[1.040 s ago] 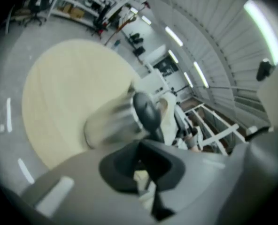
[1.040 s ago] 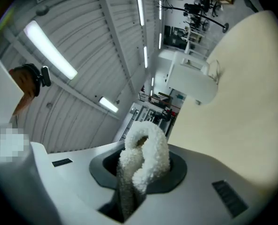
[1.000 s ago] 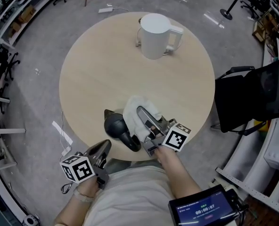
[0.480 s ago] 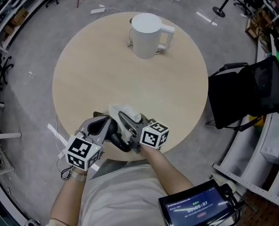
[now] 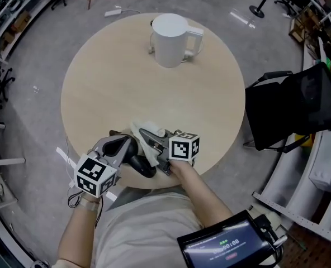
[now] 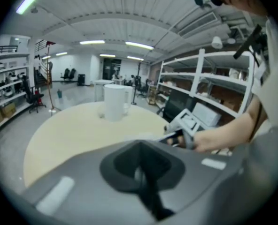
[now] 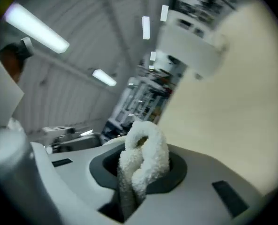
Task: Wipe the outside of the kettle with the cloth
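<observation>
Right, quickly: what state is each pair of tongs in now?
Left tongs: closed, nothing between them.
Right tongs: closed on the white cloth.

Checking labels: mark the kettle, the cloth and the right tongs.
kettle [image 5: 169, 42]: head view, side of its white body.
cloth [image 7: 153, 161]: right gripper view, looped fold.
right tongs [image 5: 147, 137]: head view, between the tips, at the cloth.

Head view looks steeply down; all three views share the kettle [image 5: 170, 41].
</observation>
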Motion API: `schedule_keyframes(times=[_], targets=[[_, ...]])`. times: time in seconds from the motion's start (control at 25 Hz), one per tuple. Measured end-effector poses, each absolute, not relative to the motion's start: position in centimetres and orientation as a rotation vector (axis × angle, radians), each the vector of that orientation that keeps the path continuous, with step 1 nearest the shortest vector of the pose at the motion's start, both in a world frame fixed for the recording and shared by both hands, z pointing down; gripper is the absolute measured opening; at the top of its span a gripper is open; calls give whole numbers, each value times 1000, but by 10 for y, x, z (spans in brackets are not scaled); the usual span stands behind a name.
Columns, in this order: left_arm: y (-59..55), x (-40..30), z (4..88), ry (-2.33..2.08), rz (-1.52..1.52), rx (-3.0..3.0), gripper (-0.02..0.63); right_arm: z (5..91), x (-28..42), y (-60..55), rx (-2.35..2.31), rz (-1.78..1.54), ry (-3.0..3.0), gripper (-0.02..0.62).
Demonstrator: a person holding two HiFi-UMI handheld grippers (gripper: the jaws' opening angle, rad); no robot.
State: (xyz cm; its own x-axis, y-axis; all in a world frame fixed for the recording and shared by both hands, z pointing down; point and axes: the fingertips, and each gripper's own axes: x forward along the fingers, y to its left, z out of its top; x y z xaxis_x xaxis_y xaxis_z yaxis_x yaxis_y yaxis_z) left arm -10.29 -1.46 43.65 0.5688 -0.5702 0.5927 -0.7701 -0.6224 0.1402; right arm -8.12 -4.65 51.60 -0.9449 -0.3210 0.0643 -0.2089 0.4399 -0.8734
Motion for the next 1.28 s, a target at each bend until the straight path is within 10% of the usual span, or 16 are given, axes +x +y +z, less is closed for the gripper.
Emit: schedule_keyframes(times=[0.4,0.56,0.8,1.28], targets=[[-15,-106,434,-1108,701,2409,-3,472,-87,-37,-355,-1278,2669,86],[-14,-106,434,-1107,689,2408,-3,604,-56,-40,-765,-1879,2469,84],[-16,-109,432,-1115,685,2400,-3,493,-47,26,-132,-1639,2384,85],[-14,-106,436,-1105,720,2408,-3,617,-42,15,-682,-1973,2334,84]])
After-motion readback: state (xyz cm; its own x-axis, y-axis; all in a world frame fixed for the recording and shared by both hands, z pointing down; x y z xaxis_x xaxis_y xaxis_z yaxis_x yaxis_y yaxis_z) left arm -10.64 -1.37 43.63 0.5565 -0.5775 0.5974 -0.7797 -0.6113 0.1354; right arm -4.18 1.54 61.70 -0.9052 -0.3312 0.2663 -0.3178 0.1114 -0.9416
